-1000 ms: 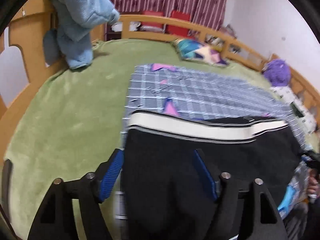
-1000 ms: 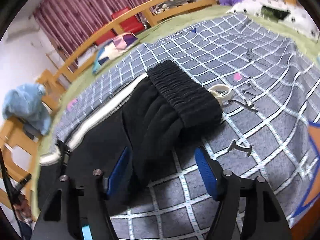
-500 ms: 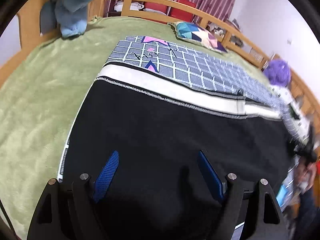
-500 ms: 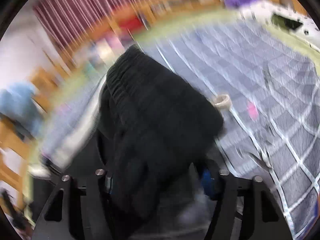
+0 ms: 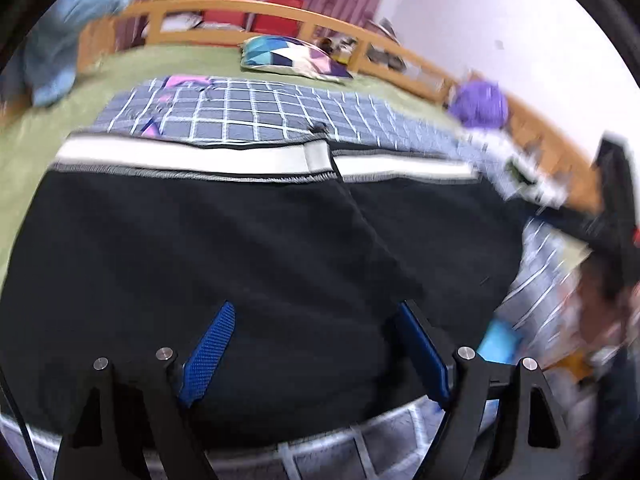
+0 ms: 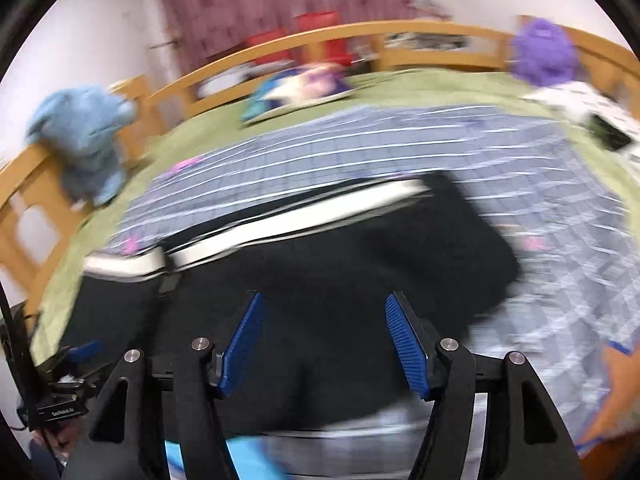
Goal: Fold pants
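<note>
A: Pants [image 5: 248,248], black with a white side stripe, lie flat on the checked blanket [image 5: 256,110] covering the bed.

B: And the fingers?

A: Left gripper [image 5: 316,320] and right gripper [image 6: 324,312] hover spread above the fabric, grasping nothing.

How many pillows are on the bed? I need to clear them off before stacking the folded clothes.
1: a colourful geometric pillow on the green blanket by the far wooden rail. Others may lie out of view.

Matt black knit cloth pants [image 5: 248,248] with a white woven side stripe lie on a checked cotton-like sheet [image 5: 256,108] over a fuzzy green blanket [image 5: 168,64]. Bed rail [image 5: 224,2] of smooth varnished wood. Gripper pads [image 6: 244,344] of ribbed blue rubber.
</note>
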`<state>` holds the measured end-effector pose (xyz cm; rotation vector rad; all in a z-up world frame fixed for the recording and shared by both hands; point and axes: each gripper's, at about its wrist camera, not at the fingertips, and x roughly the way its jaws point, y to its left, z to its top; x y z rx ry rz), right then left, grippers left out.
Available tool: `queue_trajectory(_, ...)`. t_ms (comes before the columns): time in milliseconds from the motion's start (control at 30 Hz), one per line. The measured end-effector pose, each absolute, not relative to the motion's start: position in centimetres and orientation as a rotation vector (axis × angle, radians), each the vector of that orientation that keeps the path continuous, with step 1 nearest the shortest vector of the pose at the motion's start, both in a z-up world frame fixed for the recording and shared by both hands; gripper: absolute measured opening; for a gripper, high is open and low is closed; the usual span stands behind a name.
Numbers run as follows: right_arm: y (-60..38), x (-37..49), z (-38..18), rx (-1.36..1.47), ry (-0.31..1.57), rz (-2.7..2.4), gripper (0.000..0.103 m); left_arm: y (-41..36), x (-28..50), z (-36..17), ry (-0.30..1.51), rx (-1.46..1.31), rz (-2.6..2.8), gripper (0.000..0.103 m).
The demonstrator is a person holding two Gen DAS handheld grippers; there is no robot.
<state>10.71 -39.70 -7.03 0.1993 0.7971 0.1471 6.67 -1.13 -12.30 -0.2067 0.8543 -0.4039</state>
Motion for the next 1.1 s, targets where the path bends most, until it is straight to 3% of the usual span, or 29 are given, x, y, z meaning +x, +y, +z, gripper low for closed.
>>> queue_trajectory(100,-34.0,11.4,-8.0,0.198,0.814,0.284,0.063,3.7,6.2,-11.5,0.824,-0.277,-0.292,0.081)
queue_trajectory(200,-28.5,10.9,-9.4,0.223,0.788,0.431,0.063,8.5,5.8,-11.1,0.813,-0.163,-0.035,0.081)
queue_trajectory(367,-22.6,9.1,-14.0,0.064,0.866,0.523,0.061,14.5,2.4,-10.8,0.787,-0.185,0.051,0.081)
queue_trajectory(667,-23.2,6.5,-13.0,0.084,0.826,0.401,0.062,16.1,-0.3,-15.0,0.838,-0.515,-0.104,0.081)
queue_trajectory(967,-26.6,5.0,-12.2,0.194,0.828,0.335,0.063,16.4,1.6,-15.7,0.815,-0.622,-0.135,0.081)
queue_trajectory(1100,-27.9,4.7,-12.3,0.186,0.871,0.254,0.057,16.5,2.4,-16.0,0.805,-0.641,-0.126,0.081)
